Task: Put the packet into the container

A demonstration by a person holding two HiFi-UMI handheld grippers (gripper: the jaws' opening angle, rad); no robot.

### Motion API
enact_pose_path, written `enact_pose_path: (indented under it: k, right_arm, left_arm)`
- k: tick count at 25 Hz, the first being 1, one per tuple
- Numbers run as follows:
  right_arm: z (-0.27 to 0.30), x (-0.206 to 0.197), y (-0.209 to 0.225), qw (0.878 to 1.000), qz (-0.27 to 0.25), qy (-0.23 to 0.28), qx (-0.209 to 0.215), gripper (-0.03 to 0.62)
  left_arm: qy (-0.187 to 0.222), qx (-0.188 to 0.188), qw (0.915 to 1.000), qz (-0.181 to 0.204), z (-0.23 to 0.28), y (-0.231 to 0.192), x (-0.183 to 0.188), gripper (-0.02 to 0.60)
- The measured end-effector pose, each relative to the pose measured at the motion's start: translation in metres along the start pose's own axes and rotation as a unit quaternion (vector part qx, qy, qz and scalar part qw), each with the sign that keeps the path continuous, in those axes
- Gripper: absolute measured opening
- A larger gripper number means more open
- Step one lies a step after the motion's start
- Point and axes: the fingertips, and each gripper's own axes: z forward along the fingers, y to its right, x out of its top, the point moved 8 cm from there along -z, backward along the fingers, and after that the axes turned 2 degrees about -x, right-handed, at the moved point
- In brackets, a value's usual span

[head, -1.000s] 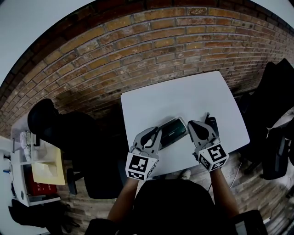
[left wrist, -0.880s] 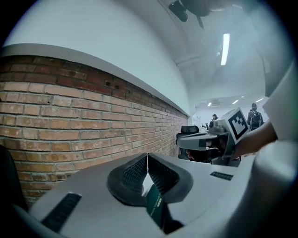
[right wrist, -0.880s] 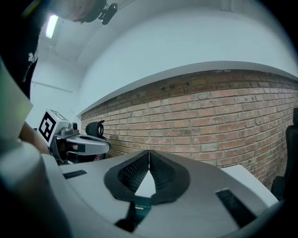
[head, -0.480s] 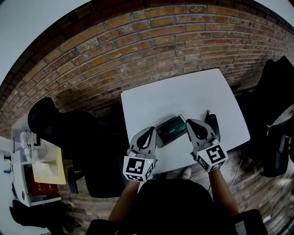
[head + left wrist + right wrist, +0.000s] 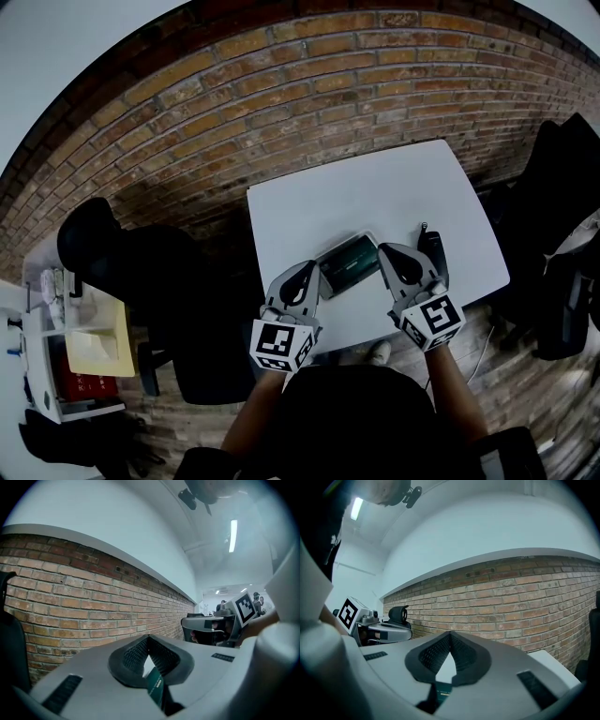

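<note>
Near the front edge of the white tabletop (image 5: 375,192), dark green packet (image 5: 349,264) spans between both tools; left tool (image 5: 314,277) clamped shut on its left end; right tool (image 5: 384,260) clamped shut on its right end; small black object (image 5: 432,248) just beside right tool; brick wall (image 5: 281,84) behind.
</note>
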Motion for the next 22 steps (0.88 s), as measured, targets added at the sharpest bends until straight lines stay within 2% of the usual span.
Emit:
enact_pose_path:
  k: [6,10,16,22]
  right_arm:
    - [0.0014,0.0026,-0.0051,1.0,-0.001,0.023,0.008,0.005]
    - [0.0013,0.0018,-0.0066,1.0,-0.009,0.001,0.009,0.005]
    - [0.0049,0.0047,-0.0088,1.0,-0.002,0.023,0.011,0.005]
    - [0.0037,-0.0028,-0.0075,1.0,-0.004,0.0,0.012,0.005]
  left_arm:
    - [-0.003,0.011,0.9999,-0.003,0.0015,-0.0005,-0.0035,0.008]
    - [-0.001,0.008,1.0,-0.003,0.0034,-0.0001,-0.0029,0.008]
    - [-0.004,0.0,1.0,-0.003,0.0063,0.0027,-0.0048,0.008]
    - [-0.007,-0.006,0.9999,-0.004,0.0066,0.0053,-0.007,0.008]
